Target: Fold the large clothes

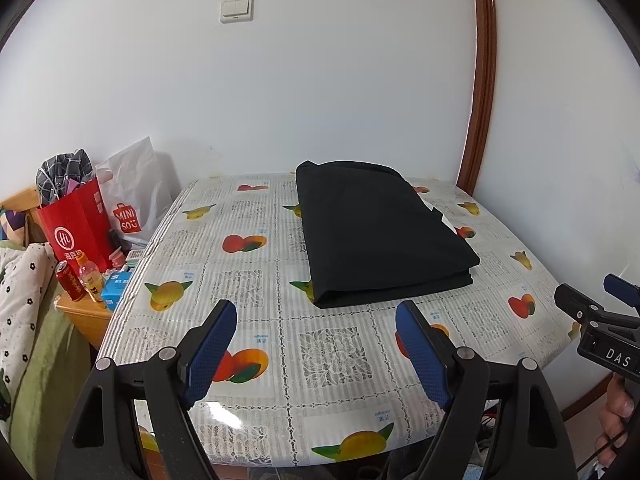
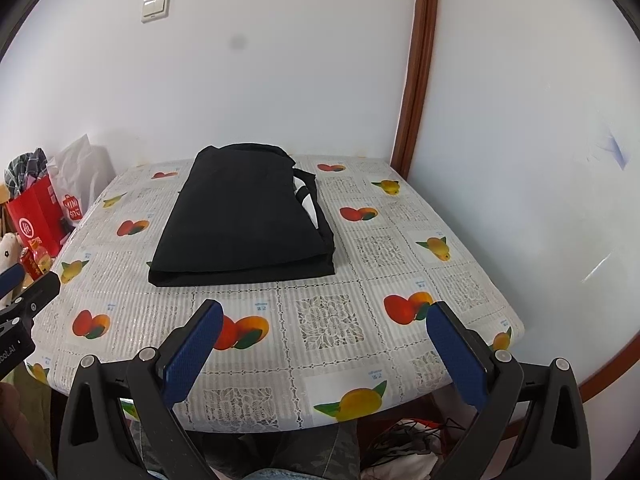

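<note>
Both tools (image 1: 316, 320) (image 2: 324, 320) wide, empty; black garment (image 1: 376, 232) folded.

This is a room in a home, probably a bedroom. A table (image 1: 256, 360) with a plastic fruit-print cloth stands against a white wall with a light switch (image 1: 236, 9). On the left, a wooden nightstand (image 1: 86, 314) carries shopping bags (image 1: 78, 228), a drink can (image 1: 68, 280) and a small bottle (image 1: 90, 276). Near it lies a bed with flowered bedding (image 1: 20, 292). A brown wooden door frame (image 1: 480, 80) is on the right.
</note>
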